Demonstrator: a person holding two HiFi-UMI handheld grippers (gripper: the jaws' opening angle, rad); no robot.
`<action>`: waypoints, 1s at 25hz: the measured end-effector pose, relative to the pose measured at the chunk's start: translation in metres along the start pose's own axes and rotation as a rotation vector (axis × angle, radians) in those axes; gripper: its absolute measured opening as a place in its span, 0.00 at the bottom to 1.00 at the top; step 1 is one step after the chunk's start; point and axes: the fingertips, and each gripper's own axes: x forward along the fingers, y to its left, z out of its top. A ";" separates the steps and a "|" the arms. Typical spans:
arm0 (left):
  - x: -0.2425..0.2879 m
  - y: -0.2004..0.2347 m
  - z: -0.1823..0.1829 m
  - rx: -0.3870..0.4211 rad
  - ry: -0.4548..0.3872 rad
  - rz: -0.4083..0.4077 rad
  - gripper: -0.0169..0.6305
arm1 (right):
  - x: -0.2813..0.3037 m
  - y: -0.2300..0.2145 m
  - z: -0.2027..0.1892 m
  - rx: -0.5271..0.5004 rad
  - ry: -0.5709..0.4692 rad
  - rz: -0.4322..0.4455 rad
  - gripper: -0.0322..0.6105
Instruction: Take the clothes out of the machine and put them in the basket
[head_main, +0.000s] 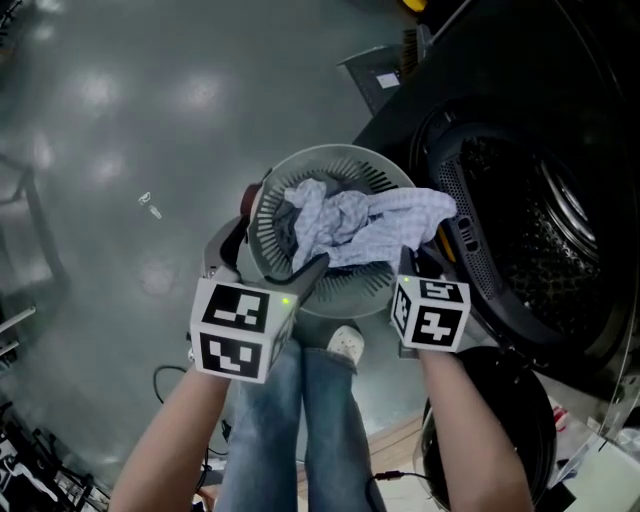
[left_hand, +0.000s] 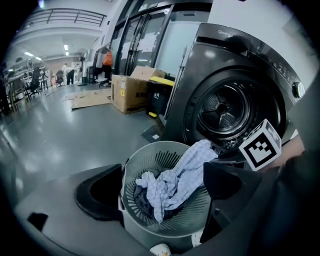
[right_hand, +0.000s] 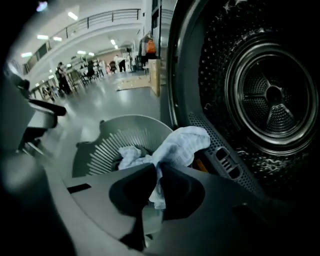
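The pale blue checked cloth (head_main: 350, 225) is crumpled up in the round grey basket (head_main: 330, 158). One end is draped over the rim at about 3 o'clock, toward the washing machine (head_main: 540, 230). A darker garment (head_main: 283, 232) is tucked underneath. A fold of the cloth is pinched by the right gripper (right_hand: 156, 175), jaws clamped together on it. The left gripper (left_hand: 162, 175) is held wide open at the basket's 7 o'clock edge, nothing gripped. The basket is plastic with ribbed, slotted walls, the drum is perforated metal, and the floor (head_main: 120, 150) is glossy grey.
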 end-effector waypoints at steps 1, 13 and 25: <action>-0.004 0.000 0.003 -0.005 -0.005 0.003 0.81 | -0.007 0.014 0.007 0.017 -0.027 0.072 0.09; -0.035 -0.008 0.033 0.014 -0.048 0.001 0.81 | -0.046 0.086 0.027 0.106 -0.080 0.369 0.65; -0.099 -0.027 0.067 0.052 -0.081 0.019 0.81 | -0.152 0.094 0.066 0.083 -0.109 0.368 0.76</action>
